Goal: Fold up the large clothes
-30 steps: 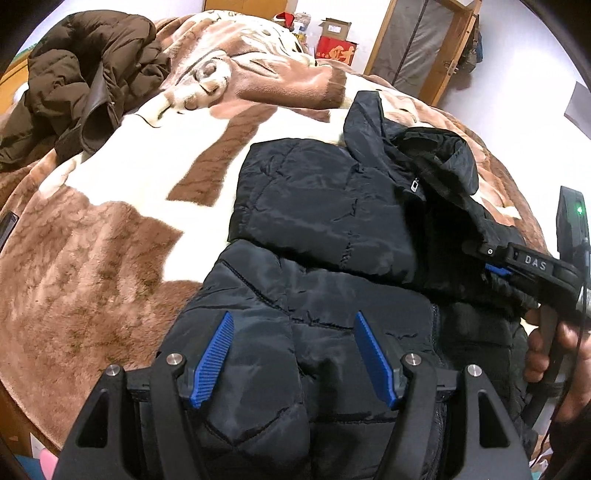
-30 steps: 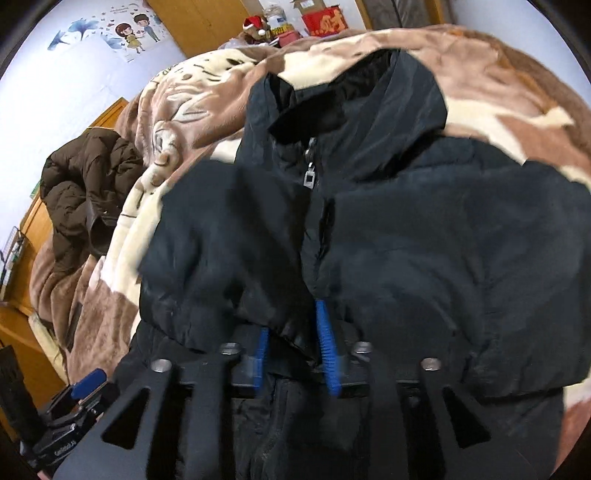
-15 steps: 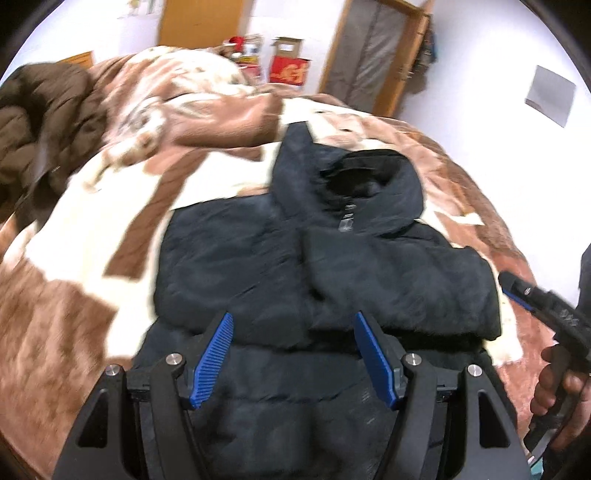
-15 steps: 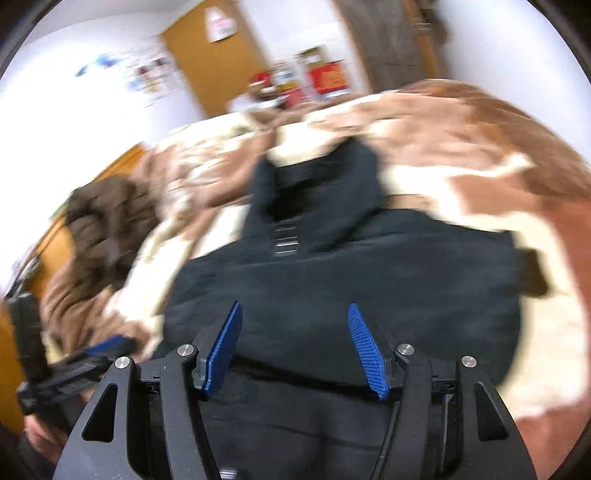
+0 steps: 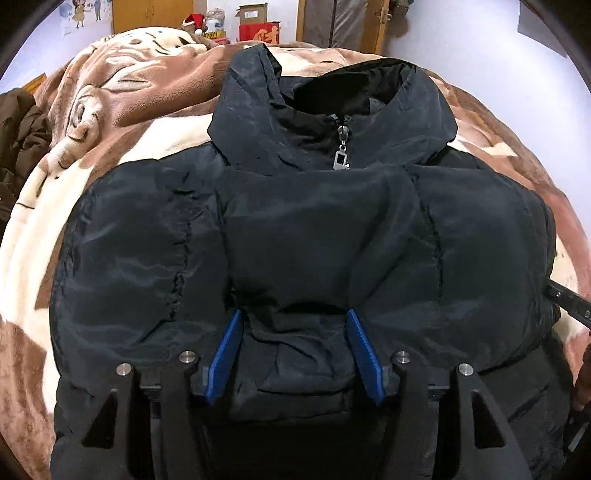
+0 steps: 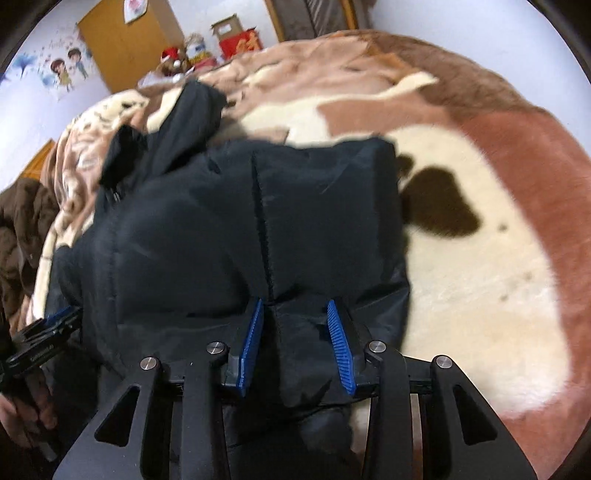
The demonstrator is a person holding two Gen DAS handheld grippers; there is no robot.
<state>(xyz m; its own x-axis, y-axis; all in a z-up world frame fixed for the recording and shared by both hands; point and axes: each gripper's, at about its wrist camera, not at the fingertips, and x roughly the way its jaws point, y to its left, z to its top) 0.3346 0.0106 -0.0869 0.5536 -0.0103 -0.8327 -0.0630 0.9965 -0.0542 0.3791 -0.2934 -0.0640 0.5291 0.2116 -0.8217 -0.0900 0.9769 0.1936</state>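
A black padded jacket (image 5: 314,236) lies on the bed with its hood at the far end, zipper pull (image 5: 341,157) showing, and both sleeves folded across the chest. My left gripper (image 5: 293,325) is open, its blue pads either side of a fold of jacket fabric near the hem. My right gripper (image 6: 295,314) is open too, with the jacket's (image 6: 221,229) right edge between its pads. The right gripper shows at the left view's right edge (image 5: 569,301); the left gripper shows low left in the right view (image 6: 48,332).
The bed is covered by a brown and cream fleece blanket (image 5: 110,122), also seen right of the jacket in the right wrist view (image 6: 480,240). A brown coat (image 6: 18,221) lies at the left. Boxes (image 5: 258,27) and a wooden wardrobe (image 6: 122,48) stand beyond the bed.
The right gripper let go of the sleeve and opened, then dropped to the jacket's right edge. The left gripper swung to face the jacket squarely and came down onto its lower front.
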